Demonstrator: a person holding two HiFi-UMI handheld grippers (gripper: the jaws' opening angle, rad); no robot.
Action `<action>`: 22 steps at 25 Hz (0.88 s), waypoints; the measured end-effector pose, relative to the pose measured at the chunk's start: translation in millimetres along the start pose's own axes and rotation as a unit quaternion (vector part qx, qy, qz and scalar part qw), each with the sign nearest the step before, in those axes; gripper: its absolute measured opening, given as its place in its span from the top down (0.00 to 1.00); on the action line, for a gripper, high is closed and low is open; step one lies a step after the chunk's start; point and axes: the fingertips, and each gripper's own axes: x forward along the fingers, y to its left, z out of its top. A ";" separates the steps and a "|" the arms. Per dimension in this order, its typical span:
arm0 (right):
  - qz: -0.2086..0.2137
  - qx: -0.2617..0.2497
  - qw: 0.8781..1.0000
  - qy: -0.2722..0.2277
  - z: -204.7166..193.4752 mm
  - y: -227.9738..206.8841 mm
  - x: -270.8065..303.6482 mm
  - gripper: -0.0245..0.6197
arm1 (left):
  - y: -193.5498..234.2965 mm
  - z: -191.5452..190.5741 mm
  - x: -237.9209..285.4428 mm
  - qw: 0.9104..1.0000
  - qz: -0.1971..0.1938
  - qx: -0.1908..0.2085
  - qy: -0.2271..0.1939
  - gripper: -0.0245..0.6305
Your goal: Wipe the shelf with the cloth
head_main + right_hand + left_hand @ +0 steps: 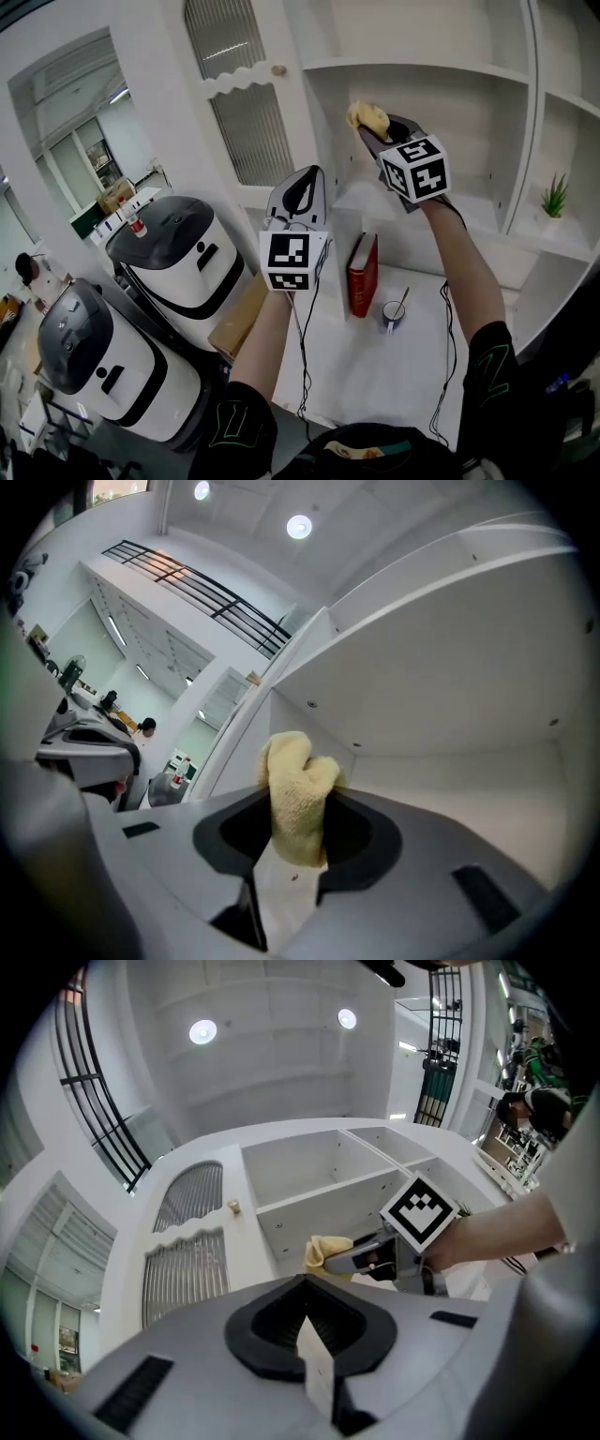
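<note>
White shelf (422, 70), yellow cloth (298, 799) between fingers (286, 888) of right gripper (377, 134)

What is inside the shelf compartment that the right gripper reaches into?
Only the yellow cloth, pinched in the right gripper, shows there. The compartment has a bare white back wall and ceiling. Its floor behind the marker cube and the arm is covered.

Left gripper (306, 1327), bottom centre of frame: jaws pressed together, nothing between them. Right gripper (352, 1256), centre right, marker cube (419, 1211) on top, clamps yellow cloth (323, 1251). Cloth sits at left end of white shelf (319, 1199) compartment, beneath shelf board. Ribbed cabinet door (187, 1241) left of centre, small knob (234, 1207) at its edge. Two ceiling lights (202, 1031) at top.
</note>
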 end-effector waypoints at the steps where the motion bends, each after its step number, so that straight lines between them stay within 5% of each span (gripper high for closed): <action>1: 0.001 0.006 1.000 -0.001 2.0 -3.7 6.4 0.75 | 0.9 2.4 2.9 1.000 -0.001 0.002 -0.001 0.97; 11: 0.014 0.017 0.999 -0.027 41.8 -21.8 65.9 0.75 | 19.3 13.3 22.2 0.999 0.023 -0.035 -0.013 0.97; 15: 0.000 -0.011 1.000 -0.029 48.8 -23.6 82.0 0.75 | 14.3 14.0 26.1 1.000 0.023 0.009 -0.003 0.97; 22: 0.007 -0.033 0.998 -0.043 67.0 -8.5 89.6 0.75 | 14.1 18.1 26.2 1.000 0.021 0.018 0.000 0.97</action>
